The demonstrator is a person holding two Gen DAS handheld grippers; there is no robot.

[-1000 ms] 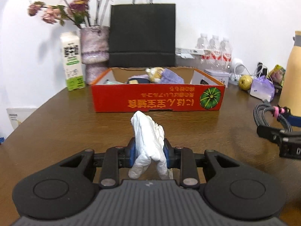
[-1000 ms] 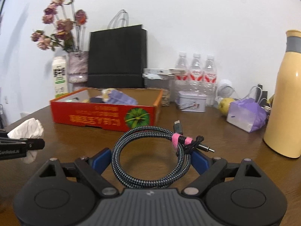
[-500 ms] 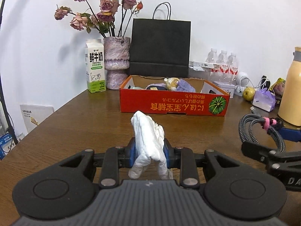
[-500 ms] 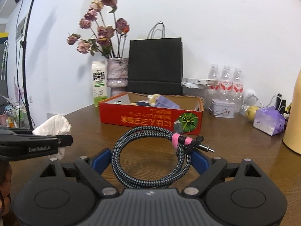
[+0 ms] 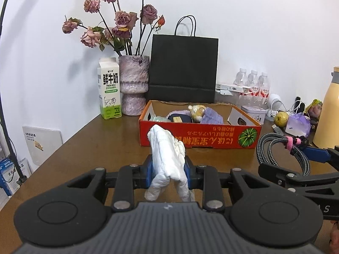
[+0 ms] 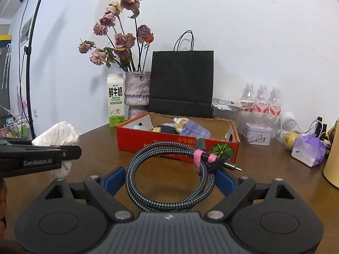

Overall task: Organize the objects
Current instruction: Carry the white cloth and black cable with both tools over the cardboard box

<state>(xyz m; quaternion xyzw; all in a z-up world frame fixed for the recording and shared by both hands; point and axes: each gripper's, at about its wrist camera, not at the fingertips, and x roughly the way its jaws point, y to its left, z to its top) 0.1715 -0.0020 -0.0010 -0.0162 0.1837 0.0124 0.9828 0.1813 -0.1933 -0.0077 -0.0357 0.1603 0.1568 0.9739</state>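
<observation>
A crumpled white tissue (image 5: 167,158) is pinched between the nearly closed fingers of the left gripper (image 5: 167,172), held above a brown wooden desk (image 5: 106,148). A coiled braided cable (image 6: 169,173), bound by a pink tie (image 6: 200,156), is clamped between the wider-set blue fingers of the right gripper (image 6: 169,180). Beyond both, a red cardboard box (image 5: 199,136) is seen on the desk, with soft items inside. A black paper bag (image 5: 183,69) is stood behind the box.

Wooden table (image 5: 89,148) under red box (image 5: 199,135), carton (image 5: 109,89), seemingly pear (image 5: 281,118)
</observation>
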